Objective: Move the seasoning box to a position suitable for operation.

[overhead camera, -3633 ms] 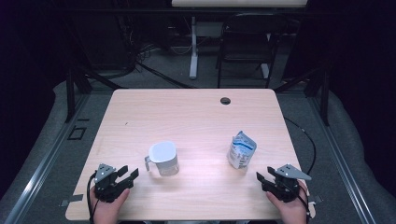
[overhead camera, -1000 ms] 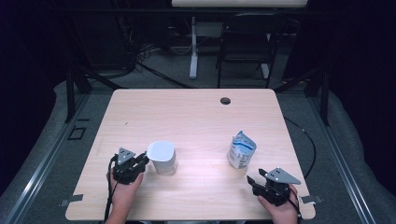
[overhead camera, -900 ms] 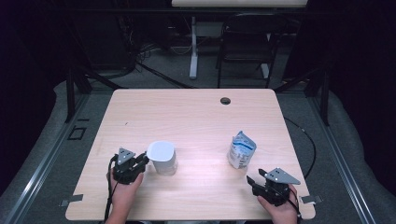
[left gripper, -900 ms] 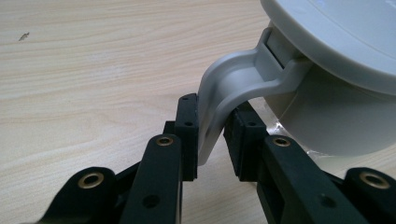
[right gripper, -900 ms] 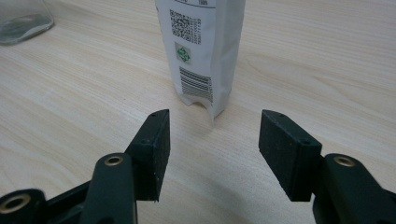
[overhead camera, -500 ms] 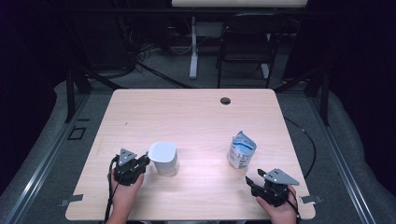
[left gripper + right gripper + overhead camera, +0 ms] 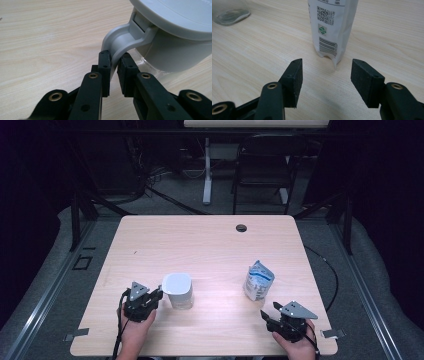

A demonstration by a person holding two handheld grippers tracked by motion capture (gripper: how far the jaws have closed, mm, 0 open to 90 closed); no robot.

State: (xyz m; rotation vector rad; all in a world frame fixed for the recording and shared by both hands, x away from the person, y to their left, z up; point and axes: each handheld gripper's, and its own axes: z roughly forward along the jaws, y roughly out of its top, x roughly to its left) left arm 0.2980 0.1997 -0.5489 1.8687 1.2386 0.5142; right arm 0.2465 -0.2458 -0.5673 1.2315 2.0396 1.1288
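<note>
Item, near edge, left: left gripper (image 7: 150, 299), in a person's hand, jaws drawn nearly together and just been closing around the handle (image 7: 117, 45) of a white lidded jug (image 7: 178, 290); in the left gripper view the pads sit on either side of the handle's lower curve, in contact or all but so. Step in hand, by judgement: securing the jug by its handle. Next move likely calls for a firm pinch before lifting, keeping the jug upright. Item, near edge, right: right gripper (image 7: 277, 314), jaws spread wide, holding nothing, aimed at a white pouch (image 7: 258, 280) standing just beyond, apart from it. Item, mid-table: the jug stands upright left of centre, the pouch well apart to its right. Item, far edge: a dark grommet hole (image 7: 241, 227) in the wooden table (image 7: 200, 245).
</note>
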